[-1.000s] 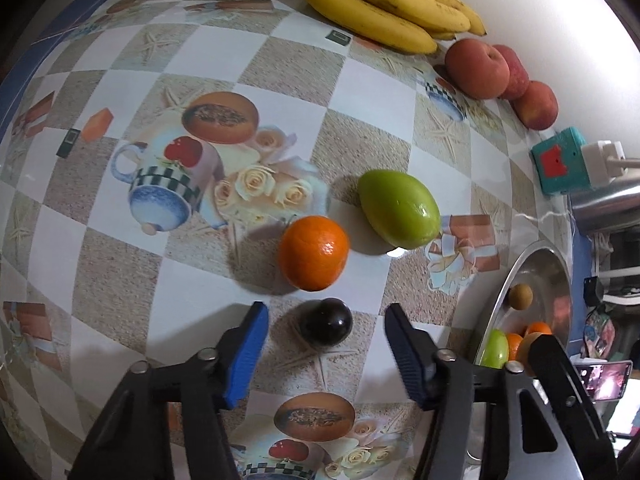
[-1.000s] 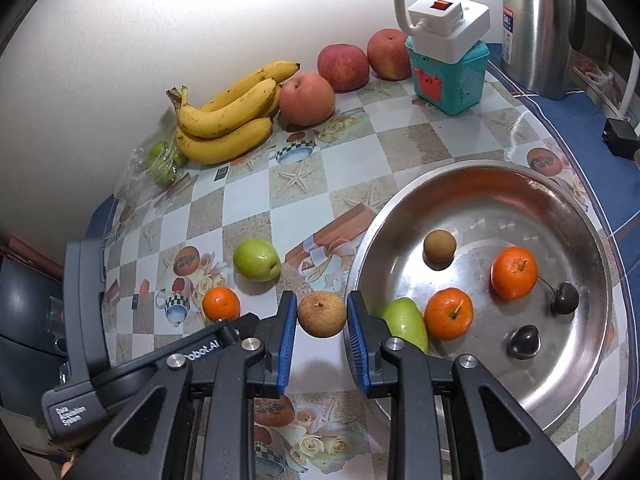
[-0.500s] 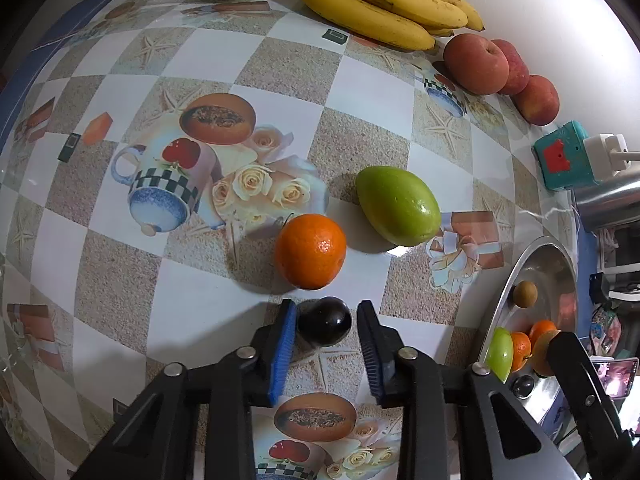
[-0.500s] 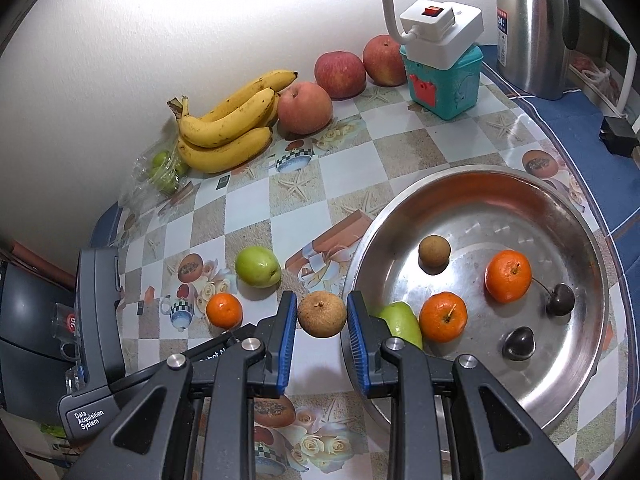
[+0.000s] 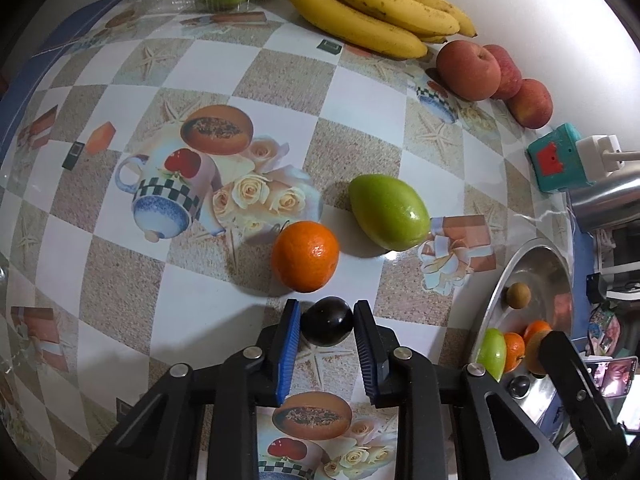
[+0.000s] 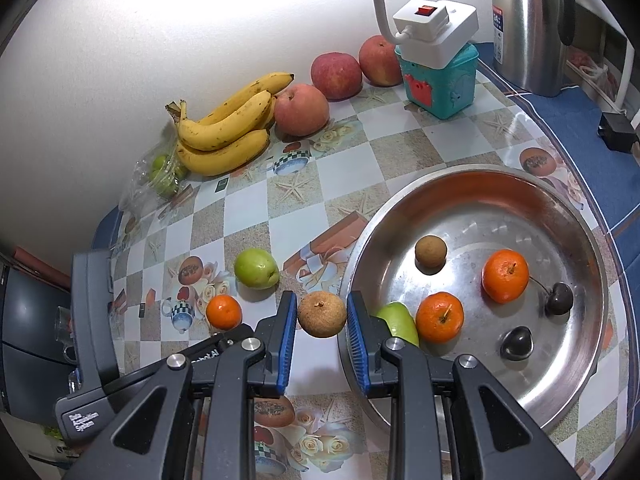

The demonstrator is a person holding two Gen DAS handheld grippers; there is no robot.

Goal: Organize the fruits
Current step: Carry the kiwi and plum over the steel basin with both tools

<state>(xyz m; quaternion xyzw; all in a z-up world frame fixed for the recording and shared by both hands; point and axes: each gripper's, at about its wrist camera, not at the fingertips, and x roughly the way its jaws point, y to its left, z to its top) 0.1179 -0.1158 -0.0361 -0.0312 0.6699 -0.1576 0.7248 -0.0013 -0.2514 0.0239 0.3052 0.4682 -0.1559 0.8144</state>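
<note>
Steel is the landmark for this moment: the round metal bowl (image 6: 560, 216) on the checked tablecloth (image 5: 360, 92), which already holds two oranges, a green fruit, a small brown fruit and two dark ones.

From the bowl, the right gripper (image 6: 322, 316) is the nearer one. Its blue pads pinch a rough brown fruit (image 6: 322, 314) from both sides, and this fruit hangs just outside the bowl's near-left rim, almost touching the rim line in the right wrist view. I judge that a short move across the rim toward the bowl's middle is enough before the jaws can let go.

The left gripper (image 5: 326, 322) is farther from the bowl. Its jaws have come together on a small dark fruit (image 5: 327, 321), with both pads pressed on its sides; the fruit is nearly round, so no long axis matters for the grip. In the left wrist view the bowl lies to the right of this fruit, well apart from it. The loose orange (image 5: 305, 256) sits just beyond the dark fruit, on the side away from the camera, and the green fruit (image 5: 389, 212) lies between that orange and the bowl. I cannot tell whether the dark fruit is off the cloth or resting on it. Its way to the bowl seems to pass near the green fruit, so lifting first looks wise.
</note>
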